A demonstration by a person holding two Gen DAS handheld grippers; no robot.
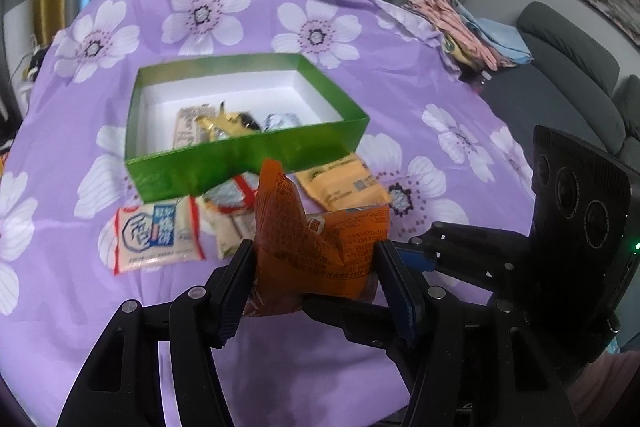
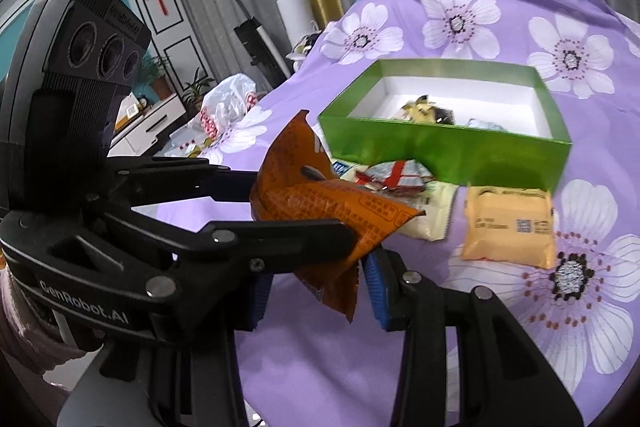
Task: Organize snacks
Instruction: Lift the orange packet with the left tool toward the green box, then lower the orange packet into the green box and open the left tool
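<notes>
Orange packet [image 1: 320,247]: clenched between both tongs, left tongs [image 1: 316,287] and right tongs [image 2: 316,291], above the tabletop [image 1: 280,367].
Destination: green box [image 1: 240,163], just ahead, partly filled.
Advice: clear the near wall, then release both together.
</notes>
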